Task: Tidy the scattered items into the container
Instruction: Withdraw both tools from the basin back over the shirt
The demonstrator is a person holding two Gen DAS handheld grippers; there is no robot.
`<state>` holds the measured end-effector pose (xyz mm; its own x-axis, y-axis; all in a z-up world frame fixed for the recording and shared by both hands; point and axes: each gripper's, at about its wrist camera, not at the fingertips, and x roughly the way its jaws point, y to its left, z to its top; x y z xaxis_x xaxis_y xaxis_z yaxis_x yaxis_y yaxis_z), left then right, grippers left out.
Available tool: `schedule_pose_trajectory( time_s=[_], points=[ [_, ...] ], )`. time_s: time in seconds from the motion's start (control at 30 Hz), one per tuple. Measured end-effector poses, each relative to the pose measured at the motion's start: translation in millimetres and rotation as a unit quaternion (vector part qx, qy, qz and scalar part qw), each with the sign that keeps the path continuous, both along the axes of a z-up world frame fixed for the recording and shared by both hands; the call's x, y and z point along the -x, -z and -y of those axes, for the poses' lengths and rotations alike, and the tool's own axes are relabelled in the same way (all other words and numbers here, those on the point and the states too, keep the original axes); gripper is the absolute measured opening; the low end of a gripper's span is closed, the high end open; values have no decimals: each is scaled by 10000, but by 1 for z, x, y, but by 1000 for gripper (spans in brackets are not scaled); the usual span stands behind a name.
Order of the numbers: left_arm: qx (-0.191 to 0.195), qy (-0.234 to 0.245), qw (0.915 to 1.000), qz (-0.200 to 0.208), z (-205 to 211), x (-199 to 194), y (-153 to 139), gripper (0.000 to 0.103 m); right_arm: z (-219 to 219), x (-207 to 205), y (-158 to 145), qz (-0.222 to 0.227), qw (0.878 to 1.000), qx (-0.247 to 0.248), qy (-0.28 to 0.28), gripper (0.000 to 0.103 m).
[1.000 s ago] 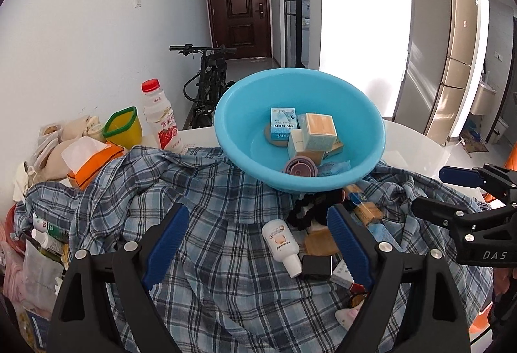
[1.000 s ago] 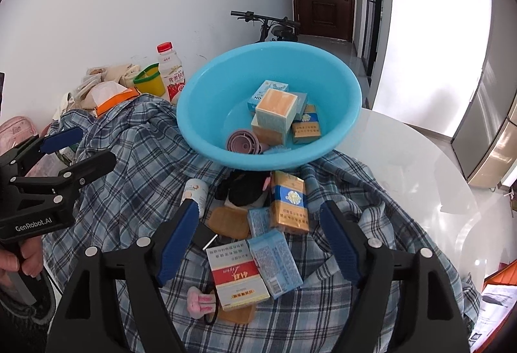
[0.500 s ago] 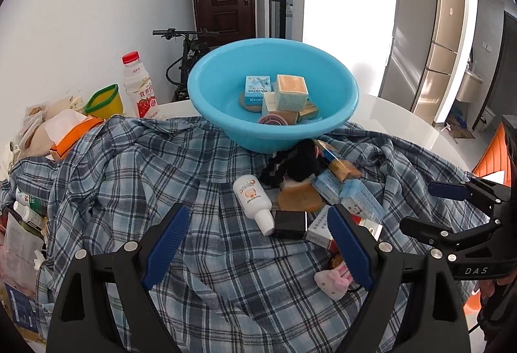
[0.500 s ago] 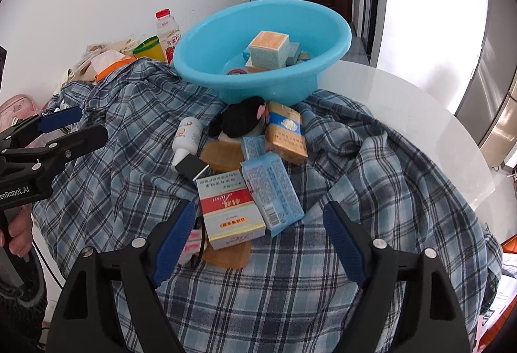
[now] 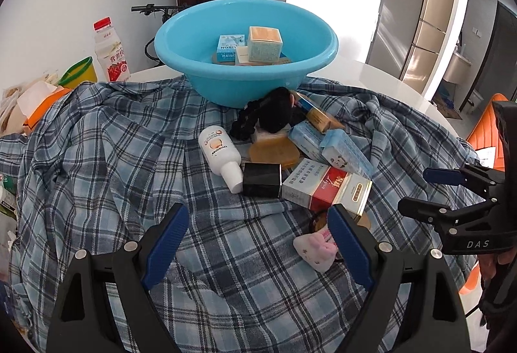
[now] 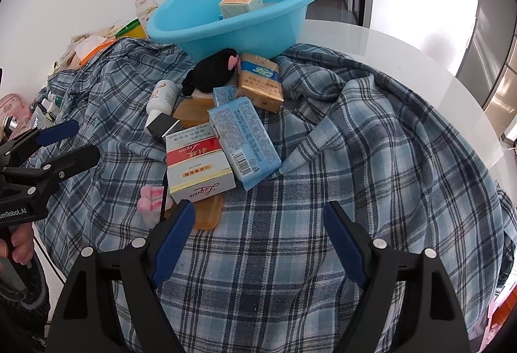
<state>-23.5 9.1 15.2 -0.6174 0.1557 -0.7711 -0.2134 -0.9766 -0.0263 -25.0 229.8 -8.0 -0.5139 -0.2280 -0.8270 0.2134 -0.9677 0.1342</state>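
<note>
Both grippers have been lowered toward the clutter heaped in front of the blue basin [image 5: 245, 84]. The left gripper [image 5: 258, 243] and right gripper [image 6: 258, 233] are held wide and empty; a pickup is judged imminent, likely the red-and-white box [image 6: 197, 165].

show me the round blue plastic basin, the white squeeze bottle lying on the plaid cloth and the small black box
round blue plastic basin [image 5: 245, 88], left wrist view, on its outer front wall
white squeeze bottle [image 5: 217, 148], left wrist view, on its labelled body
small black box [image 5: 261, 180], left wrist view, on its front face
</note>
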Motion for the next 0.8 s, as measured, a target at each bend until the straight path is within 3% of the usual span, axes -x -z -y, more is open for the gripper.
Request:
schedule_pose_trajectory(
  time_s=[0.5,0.8],
  points=[
    [8,102,9994,331,-4,21,24,89,25,52,1,87,9991,-41,-401,80],
    [-31,72,9986,516,-3,41,36,89,36,82,16,225,9982,-119,-536,80]
  ],
)
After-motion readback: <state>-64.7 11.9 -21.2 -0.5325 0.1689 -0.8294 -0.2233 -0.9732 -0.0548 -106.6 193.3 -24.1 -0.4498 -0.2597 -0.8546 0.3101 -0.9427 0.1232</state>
